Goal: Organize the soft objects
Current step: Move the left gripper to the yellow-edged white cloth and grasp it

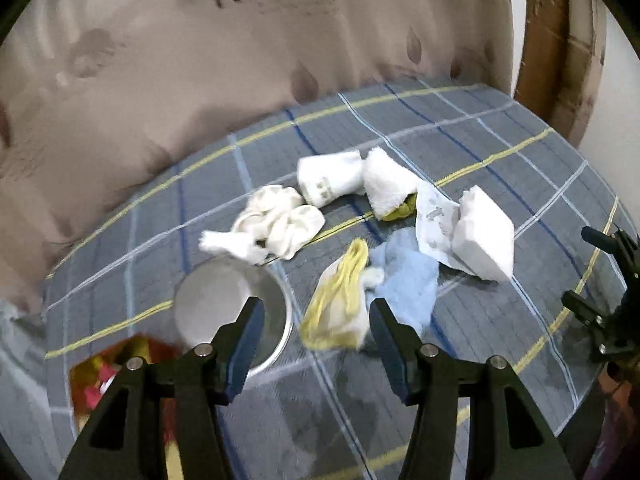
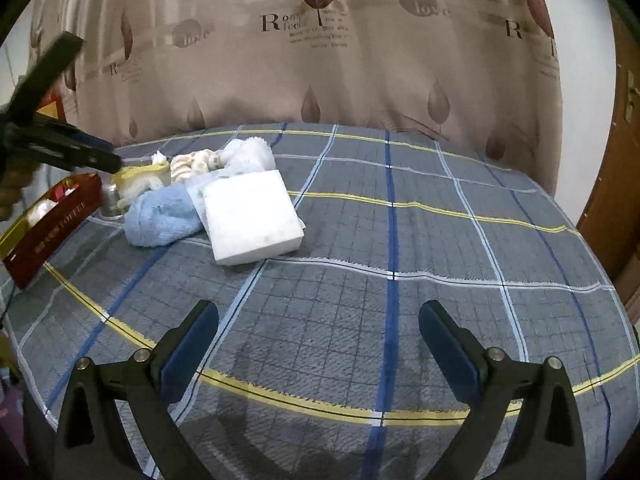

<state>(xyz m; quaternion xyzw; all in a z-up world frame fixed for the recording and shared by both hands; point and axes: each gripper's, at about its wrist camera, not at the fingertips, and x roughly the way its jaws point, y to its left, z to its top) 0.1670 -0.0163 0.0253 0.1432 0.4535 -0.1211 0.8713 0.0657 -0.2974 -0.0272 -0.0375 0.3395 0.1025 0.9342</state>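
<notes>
In the left wrist view my left gripper is open above a yellow-trimmed white sock on the plaid cloth. Around it lie a light blue towel, cream baby socks, a white sock, a fluffy white cloth, a printed cloth and a white foam block. In the right wrist view my right gripper is open and empty over bare cloth, well short of the foam block and blue towel.
A round metal tin stands left of the yellow sock. A red box with items inside sits at the table's left edge. A patterned curtain hangs behind the table. A wooden door is at the right.
</notes>
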